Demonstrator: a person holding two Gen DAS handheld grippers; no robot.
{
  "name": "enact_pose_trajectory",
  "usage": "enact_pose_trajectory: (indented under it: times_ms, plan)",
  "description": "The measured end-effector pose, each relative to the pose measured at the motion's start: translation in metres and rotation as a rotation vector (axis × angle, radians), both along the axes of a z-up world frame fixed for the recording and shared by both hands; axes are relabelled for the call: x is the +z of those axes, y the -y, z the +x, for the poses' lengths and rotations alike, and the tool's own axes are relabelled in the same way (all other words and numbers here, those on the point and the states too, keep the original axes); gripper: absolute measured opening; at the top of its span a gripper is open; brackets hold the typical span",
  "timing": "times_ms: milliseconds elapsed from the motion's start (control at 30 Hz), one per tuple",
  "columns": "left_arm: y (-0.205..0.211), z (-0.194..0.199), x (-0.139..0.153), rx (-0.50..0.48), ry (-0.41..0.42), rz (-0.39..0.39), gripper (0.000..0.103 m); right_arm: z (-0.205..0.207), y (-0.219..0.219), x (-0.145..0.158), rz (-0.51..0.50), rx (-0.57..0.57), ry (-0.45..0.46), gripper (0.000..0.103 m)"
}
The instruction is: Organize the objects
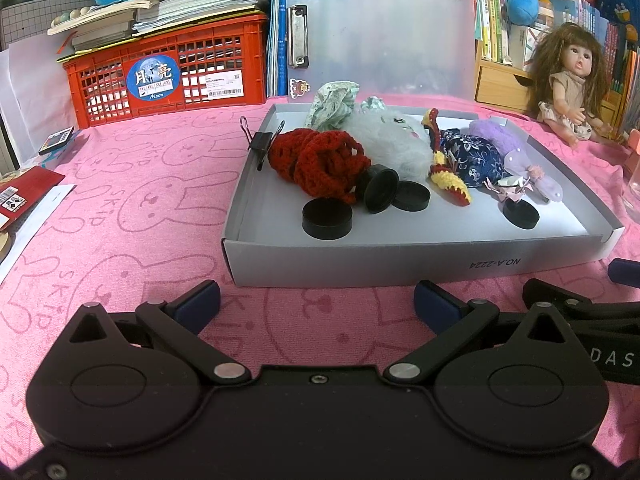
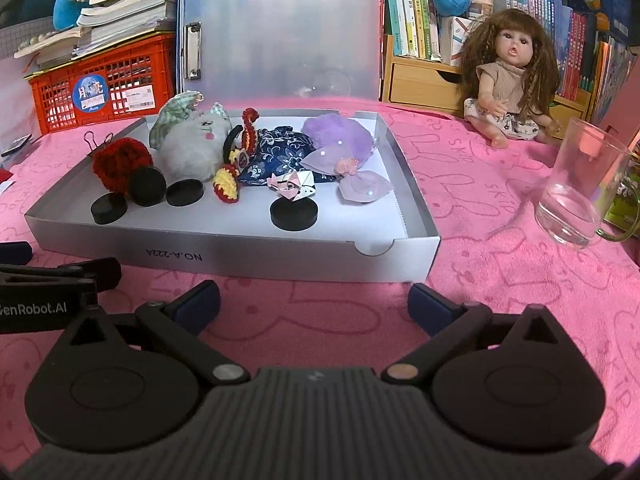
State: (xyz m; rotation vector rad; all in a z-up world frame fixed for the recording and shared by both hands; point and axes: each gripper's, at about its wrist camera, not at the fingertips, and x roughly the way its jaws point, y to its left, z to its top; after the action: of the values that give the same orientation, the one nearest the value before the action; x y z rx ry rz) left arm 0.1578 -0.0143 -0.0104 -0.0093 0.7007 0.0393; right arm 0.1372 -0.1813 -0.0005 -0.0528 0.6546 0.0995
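On the pink cloth (image 2: 480, 208) covering the counter sits a shallow grey box (image 2: 224, 252), open on top, its near wall marked with an upside-down code. Inside, left to right: a binder clip (image 2: 95, 141) at the far left rim, a red crochet piece (image 2: 120, 164), a grey plush (image 2: 196, 144) with a checked cloth ear, a red-and-yellow crochet piece (image 2: 228, 184), a blue floral pouch (image 2: 276, 156), a purple plush (image 2: 340, 132) with a pale bow, and a folded paper figure (image 2: 294, 186). Four black discs lie toward the front: one flat at left (image 2: 109, 208), one tilted on edge against the red crochet (image 2: 147, 186), one flat just beside it (image 2: 185, 192), one apart to the right (image 2: 294, 214), touching the paper figure. Left hand-held gripper (image 1: 316, 300): jaws wide apart, nothing between them, hovering over cloth just short of the box wall. Right hand-held gripper (image 2: 314, 300): jaws likewise spread wide, empty, before the same wall; each gripper shows at the edge of the other's view. Right of the box stands a clear glass (image 2: 576, 200). A doll (image 2: 508, 80) sits against wooden drawers behind. Back row: a red crate (image 1: 168, 76) stacked with books, a translucent clipboard (image 1: 380, 40) upright, shelves of books.
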Motion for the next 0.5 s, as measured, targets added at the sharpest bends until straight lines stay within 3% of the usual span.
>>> enact_pose_trajectory:
  times_ms: [500]
  plan:
    - [0.0004, 0.0002, 0.0000, 0.002, 0.000, 0.000, 0.103, -0.0006, 0.0008, -0.0003, 0.001, -0.004, 0.001, 0.103]
